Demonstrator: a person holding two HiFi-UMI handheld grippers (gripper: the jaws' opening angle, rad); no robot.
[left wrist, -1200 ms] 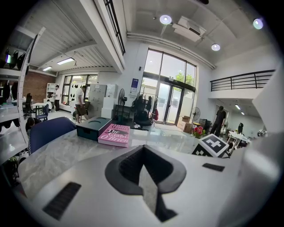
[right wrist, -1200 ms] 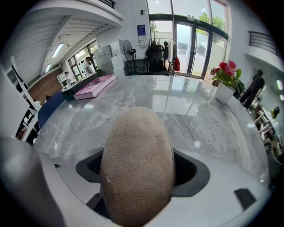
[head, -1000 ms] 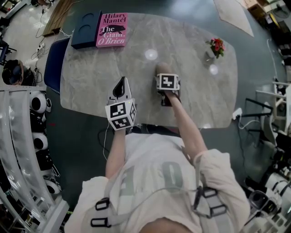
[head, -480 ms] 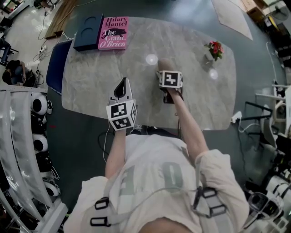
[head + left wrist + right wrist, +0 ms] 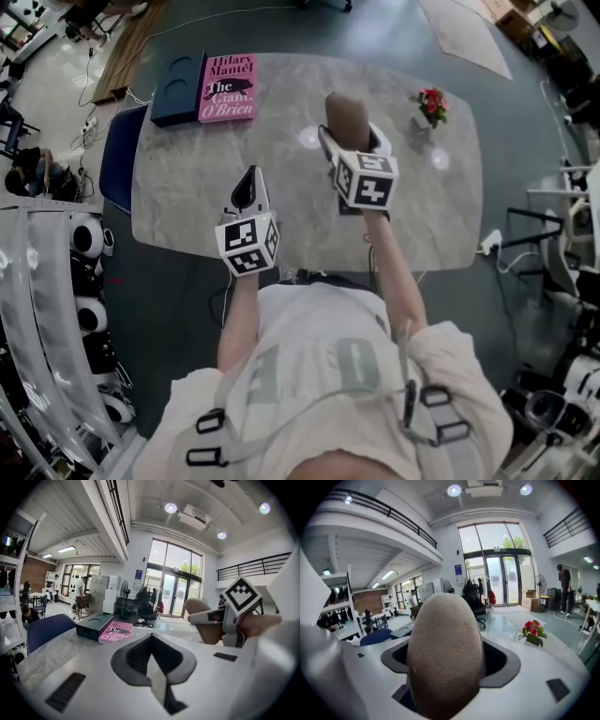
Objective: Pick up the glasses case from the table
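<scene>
Right tool [image 5: 349, 141]: jaws clamped on the glasses case [image 5: 347, 120]. The case is a tan, rounded oval shell with a fine pebbled, felt-like skin. It stands nose-up between the jaws and looks clear of the surface [image 5: 187, 187].

Left tool [image 5: 247, 183]: jaws together with nothing in them, hovering over the near edge of the surface.

Surface: grey marble-look top with rounded corners, glossy enough to mirror the ceiling spots.
- Far left corner: pink paperback [image 5: 227, 87], "The Giant, O'Brien".
- Touching its left side: dark navy box [image 5: 176, 77] with two round recesses in the lid.
- Far right: small pot of red flowers [image 5: 429, 105], well apart from the case.
- Left edge: blue chair [image 5: 114, 145] tucked against it.

Room: dark polished floor, tall glazed doors, white walls, and a mezzanine with a black rail.
</scene>
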